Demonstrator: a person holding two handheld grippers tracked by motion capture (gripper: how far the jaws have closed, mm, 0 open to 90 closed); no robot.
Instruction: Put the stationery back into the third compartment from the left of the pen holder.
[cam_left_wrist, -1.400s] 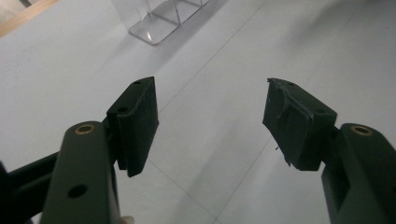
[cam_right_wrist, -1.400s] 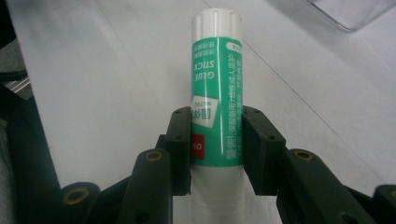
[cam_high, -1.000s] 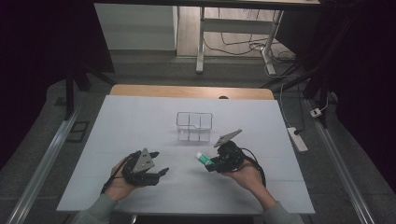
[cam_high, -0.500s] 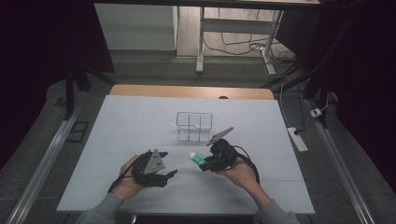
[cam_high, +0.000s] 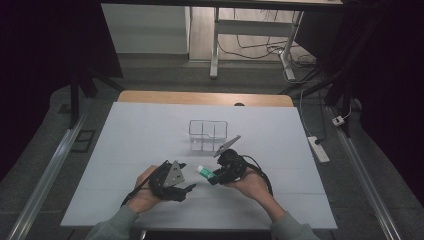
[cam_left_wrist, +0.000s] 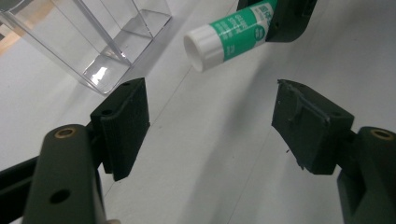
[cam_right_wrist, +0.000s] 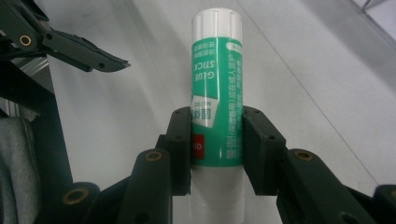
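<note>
Right gripper view is showing the right gripper (cam_right_wrist: 217, 144) pinching a glue stick (cam_right_wrist: 217, 93) between its two black jaws, which are pressing on the tube's lower half from either side. The stick is pointing away from the camera, white cap end farthest out. Its green label is reading "GLUE STICK" in white letters, upside down in this view, with lines of smaller characters alongside that are too fine to make out.

In the left gripper view, the left gripper (cam_left_wrist: 210, 121) is holding its jaws spread wide with nothing between them, hovering over the white counter (cam_left_wrist: 224, 186). The glue stick's capped end (cam_left_wrist: 229, 35) is hanging just beyond those jaws, above the counter. A clear plastic organizer (cam_left_wrist: 93, 42) with compartments is standing on the counter nearby.

In the high view, both grippers are sitting close together near the counter's front edge, the glue stick (cam_high: 205, 171) pointing from the right gripper (cam_high: 220, 175) towards the left gripper (cam_high: 187, 189), and the organizer (cam_high: 208, 135) is standing just behind them.
</note>
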